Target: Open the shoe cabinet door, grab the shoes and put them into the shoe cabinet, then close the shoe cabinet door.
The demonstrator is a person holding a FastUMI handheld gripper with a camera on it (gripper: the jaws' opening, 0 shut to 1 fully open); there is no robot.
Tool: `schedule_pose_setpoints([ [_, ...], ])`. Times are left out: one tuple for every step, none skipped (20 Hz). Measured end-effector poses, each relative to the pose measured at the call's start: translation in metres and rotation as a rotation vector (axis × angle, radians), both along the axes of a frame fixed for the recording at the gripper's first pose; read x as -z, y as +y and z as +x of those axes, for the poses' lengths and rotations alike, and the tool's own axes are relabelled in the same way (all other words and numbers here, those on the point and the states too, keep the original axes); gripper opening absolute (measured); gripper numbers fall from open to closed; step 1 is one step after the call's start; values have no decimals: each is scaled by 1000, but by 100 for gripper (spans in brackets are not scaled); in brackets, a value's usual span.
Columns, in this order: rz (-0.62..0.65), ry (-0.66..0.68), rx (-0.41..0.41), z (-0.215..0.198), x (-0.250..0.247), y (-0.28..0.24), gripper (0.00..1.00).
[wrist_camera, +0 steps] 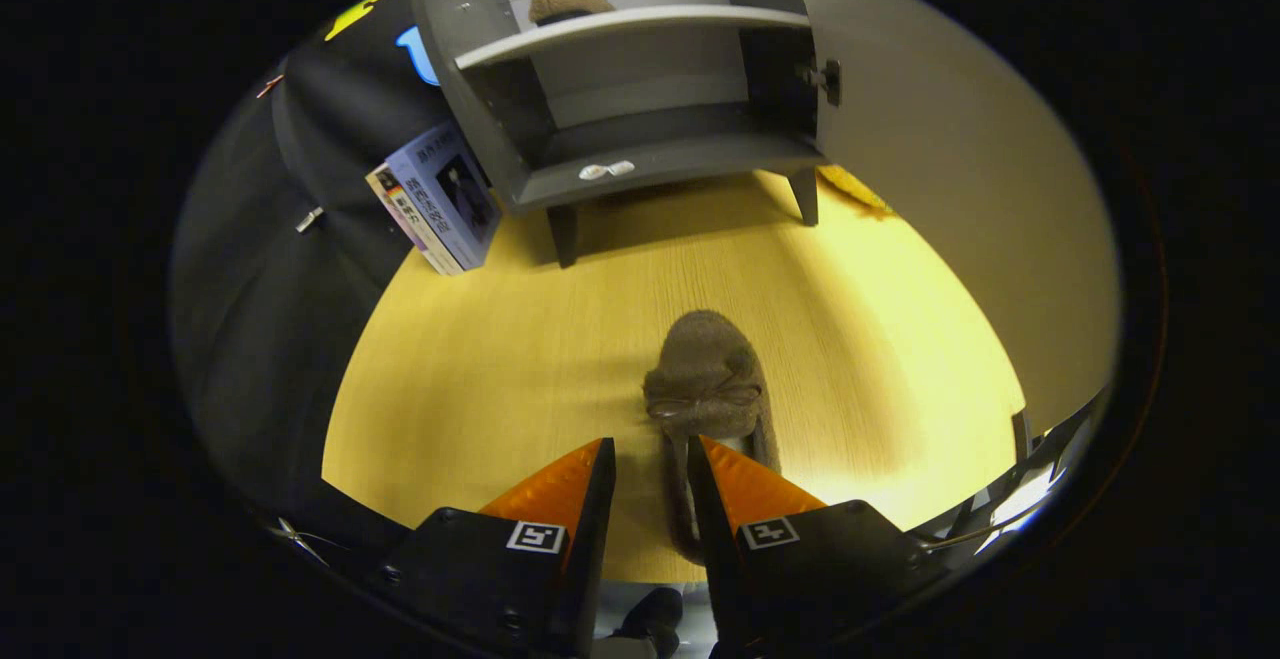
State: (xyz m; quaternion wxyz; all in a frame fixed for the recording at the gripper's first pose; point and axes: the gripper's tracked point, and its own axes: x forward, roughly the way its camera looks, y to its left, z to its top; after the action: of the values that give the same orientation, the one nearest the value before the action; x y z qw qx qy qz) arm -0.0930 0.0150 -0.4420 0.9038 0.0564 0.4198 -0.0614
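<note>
Jaws part-closed, a narrow gap between the gripper (650,454) fingertips, and the left wall of the brown fuzzy slipper (708,389) runs down into that gap. Whether both fingers actually press it, I can't tell, so call the hold unconfirmed.

Sweeping left to right: far ahead and left of the fingers, a pale blue boxed book (440,199) leans by the cabinet leg. Straight ahead and well beyond, the grey open shoe cabinet (640,109) stands on the yellow wooden tabletop (480,359), a second fuzzy slipper (568,1) on its upper shelf. The pale open door (950,169) swings off to the right.

Best play here, I'd say: squeeze firmly on that soft wall before lifting, keep the toe level, then carry straight toward the open lower shelf.
</note>
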Motion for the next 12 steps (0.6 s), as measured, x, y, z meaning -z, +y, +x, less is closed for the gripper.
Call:
schedule_pose_setpoints([
  [-1, 16, 7, 0, 11, -3, 49],
  [-6, 30, 12, -1, 21, -6, 49],
  [-8, 43, 14, 0, 30, -8, 49],
  [-8, 55, 14, 1, 39, -9, 49],
  [-6, 60, 10, 4, 45, -9, 49],
  [-12, 57, 4, 7, 50, -8, 49],
  [-24, 53, -5, 12, 55, -9, 49],
  [-37, 47, -17, 15, 58, -9, 49],
  [-49, 39, -26, 19, 61, -10, 49],
  [-61, 33, -29, 22, 64, -12, 49],
  [-63, 22, -27, 25, 65, -13, 49],
  [-66, 4, -23, 30, 64, -15, 49],
])
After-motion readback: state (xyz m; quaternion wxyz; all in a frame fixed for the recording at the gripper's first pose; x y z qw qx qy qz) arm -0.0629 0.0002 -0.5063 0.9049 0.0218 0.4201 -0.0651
